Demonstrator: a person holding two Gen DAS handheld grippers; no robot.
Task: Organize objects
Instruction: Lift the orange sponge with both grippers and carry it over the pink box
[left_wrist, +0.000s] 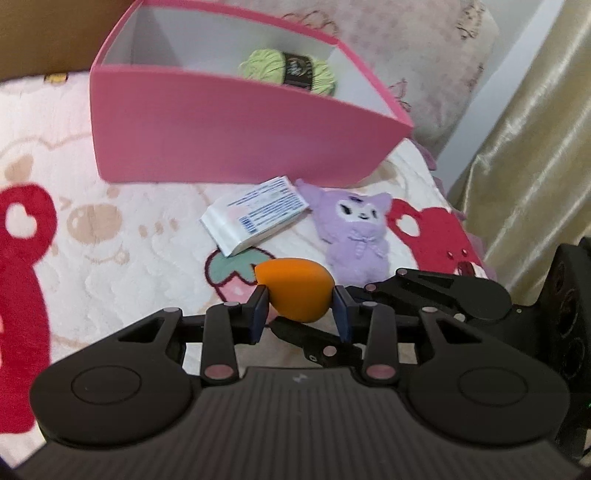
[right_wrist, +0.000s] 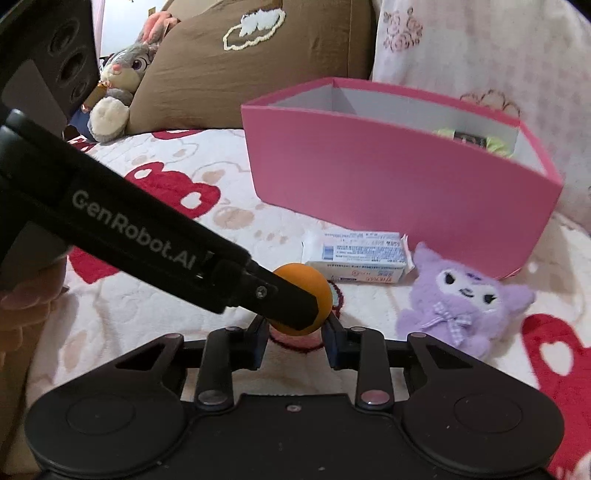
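The orange teardrop-shaped makeup sponge (left_wrist: 295, 293), smooth and matte, sits low in the frame centre, pinched by the jaws of both the left gripper (left_wrist: 301, 308) and the right gripper (right_wrist: 295, 330), above the blanket (left_wrist: 110, 258).

We read "GenRobot.AI" in grey letters along the black left gripper (right_wrist: 295, 314) arm crossing the right wrist view. The white packet (right_wrist: 356, 258) carries blue print and a barcode, too blurred for us to read.
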